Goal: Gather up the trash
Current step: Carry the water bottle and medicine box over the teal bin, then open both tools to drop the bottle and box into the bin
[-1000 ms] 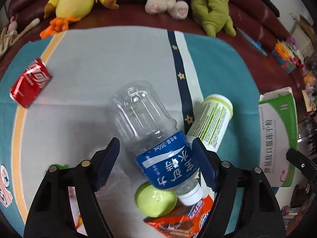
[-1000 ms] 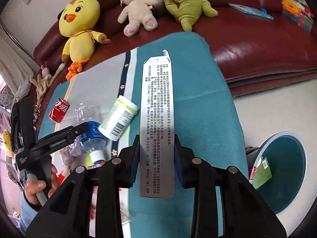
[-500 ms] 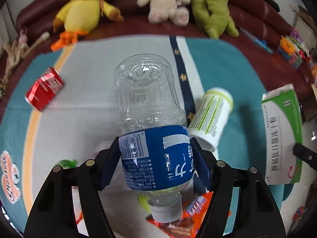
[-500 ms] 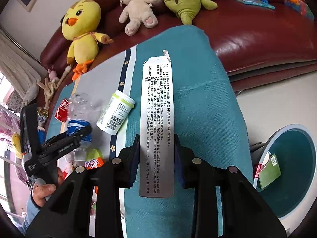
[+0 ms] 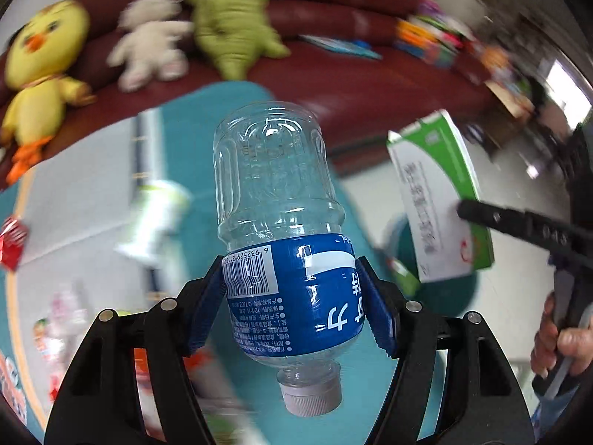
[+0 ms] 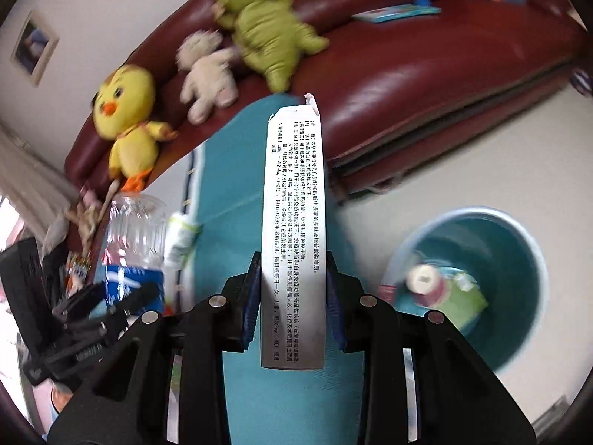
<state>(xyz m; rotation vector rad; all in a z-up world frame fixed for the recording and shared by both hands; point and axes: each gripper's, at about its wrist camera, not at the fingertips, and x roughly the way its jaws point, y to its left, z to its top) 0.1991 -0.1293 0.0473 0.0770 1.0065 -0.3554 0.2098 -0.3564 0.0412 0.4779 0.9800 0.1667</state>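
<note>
Right of the teal mat, round teal bin (image 6: 478,282) sits nearest my right gripper (image 6: 292,300), clamped on long white-green carton (image 6: 294,222); left gripper (image 5: 292,296) clamps clear blue-labelled plastic bottle (image 5: 274,193).

Clear bottle (image 5: 274,200) — blue label; green-and-white box (image 5: 441,200); teal bin (image 6: 493,256) — maroon sofa (image 6: 426,74).

Motion blur smears the white tube (image 5: 157,215) and bench (image 5: 74,193) litter; the bin's (image 6: 519,237) contents are unreadable.

Bottle (image 5: 276,244) gripped, lifted off table (cap down).
</note>
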